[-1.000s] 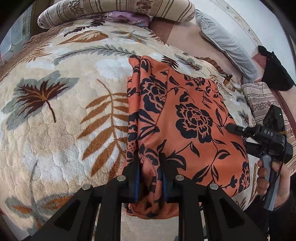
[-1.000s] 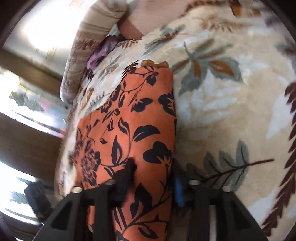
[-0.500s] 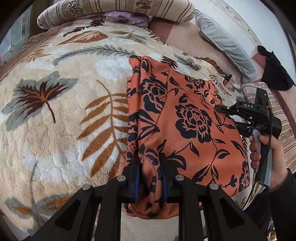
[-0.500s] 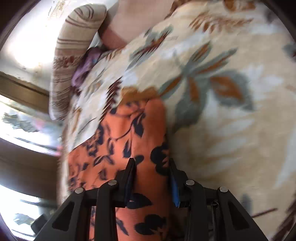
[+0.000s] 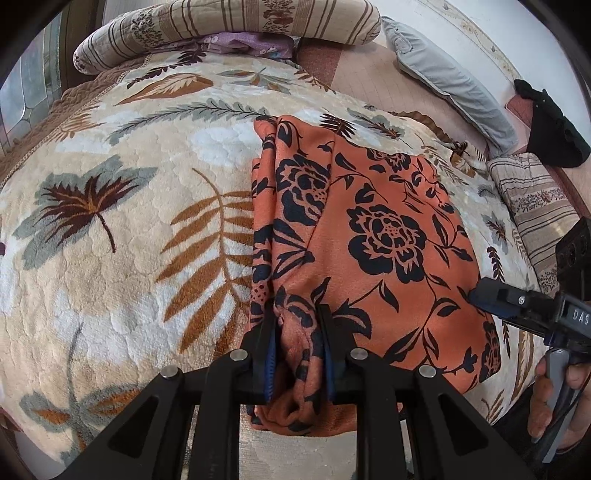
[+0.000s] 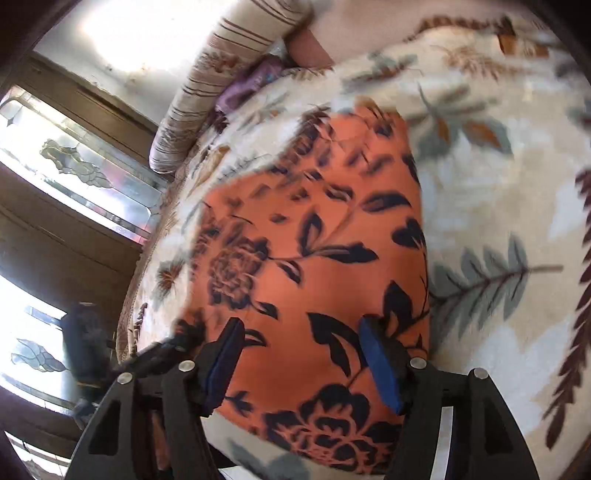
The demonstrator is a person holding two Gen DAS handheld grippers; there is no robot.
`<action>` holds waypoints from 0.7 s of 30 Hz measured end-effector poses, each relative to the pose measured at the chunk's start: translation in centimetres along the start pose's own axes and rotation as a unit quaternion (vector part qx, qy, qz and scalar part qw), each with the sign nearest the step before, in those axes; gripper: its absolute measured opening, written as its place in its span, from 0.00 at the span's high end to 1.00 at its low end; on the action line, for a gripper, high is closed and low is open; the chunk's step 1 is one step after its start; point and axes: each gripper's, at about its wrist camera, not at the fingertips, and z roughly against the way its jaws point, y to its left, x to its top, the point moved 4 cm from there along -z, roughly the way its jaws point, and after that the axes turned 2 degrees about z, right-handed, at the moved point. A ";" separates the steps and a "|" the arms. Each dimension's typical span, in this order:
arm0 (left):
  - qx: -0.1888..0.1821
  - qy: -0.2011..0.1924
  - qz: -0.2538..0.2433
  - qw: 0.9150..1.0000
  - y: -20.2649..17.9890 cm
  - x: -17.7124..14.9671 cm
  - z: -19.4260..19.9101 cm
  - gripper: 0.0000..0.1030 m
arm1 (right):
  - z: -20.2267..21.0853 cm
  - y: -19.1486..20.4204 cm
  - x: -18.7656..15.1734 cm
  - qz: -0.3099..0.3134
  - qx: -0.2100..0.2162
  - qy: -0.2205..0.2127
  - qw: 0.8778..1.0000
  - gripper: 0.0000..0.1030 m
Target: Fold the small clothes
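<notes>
The garment (image 5: 376,236), orange with a black flower print, lies folded into a long panel on the bed, over the leaf-patterned blanket (image 5: 122,236). One short end sits close to the bed's near edge, and the length runs away toward the striped bolster (image 5: 221,26) at the far edge. Along its left long side I can see several stacked layers, so I judge at least one lengthwise fold is done.

My left hand-held gripper (image 5: 297,354) is clamped on a bunched ridge of cloth at the near left corner. I read that as an anchor, pinning the layers so they do not slide apart while the other side is worked.

My right hand-held gripper (image 6: 303,360) has just been opening. Its jaws now stand apart over the near right part of the cloth, and the pads do not look to be pressing on it. In the left view it sits at the garment's right edge, with a hand (image 5: 554,398) on its handle. The right view is blurred, so I cannot tell whether a fingertip brushes the fabric.

My guess is the right side is regripping near that corner, so both near corners can be carried across together.
</notes>
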 end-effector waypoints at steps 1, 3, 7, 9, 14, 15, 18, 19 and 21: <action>0.006 -0.003 -0.007 1.000 -0.1 0.0 0.1 0.79 | 0.6 0.1 0.1 -0.014 0.004 -0.008 1.000 0.36; 0.012 -0.005 -0.009 1.000 -0.2 -0.1 0.5 0.78 | 2.3 1.2 0.2 -0.012 -0.005 -0.025 1.000 0.34; 0.014 -0.012 -0.003 1.000 -0.6 -0.4 1.7 0.67 | 1.7 1.9 -1.4 0.023 -0.002 -0.006 1.000 0.24; 0.010 -0.019 -0.002 1.000 -1.0 -0.6 2.9 0.49 | 0.6 0.5 -2.2 0.012 0.006 -0.001 1.000 0.25; 0.019 -0.077 0.035 0.996 0.9 -0.9 6.2 0.22 | 3.1 1.9 -2.9 0.030 -0.006 -0.024 0.999 0.24; 0.026 -0.055 0.044 0.997 1.4 -1.2 5.3 0.22 | 2.9 1.8 -3.3 0.035 -0.003 -0.020 0.999 0.23; 0.054 0.032 0.034 0.997 2.5 -3.0 1.3 0.26 | 2.4 1.0 -4.2 0.024 0.007 -0.012 1.000 0.23; 0.051 0.020 0.042 0.998 2.7 -3.1 1.7 0.26 | 2.8 1.3 -4.3 0.026 0.004 -0.013 1.000 0.23; 0.055 -0.001 0.048 0.997 2.4 -2.9 3.2 0.26 | 4.1 2.2 -4.7 0.036 0.001 -0.025 0.999 0.23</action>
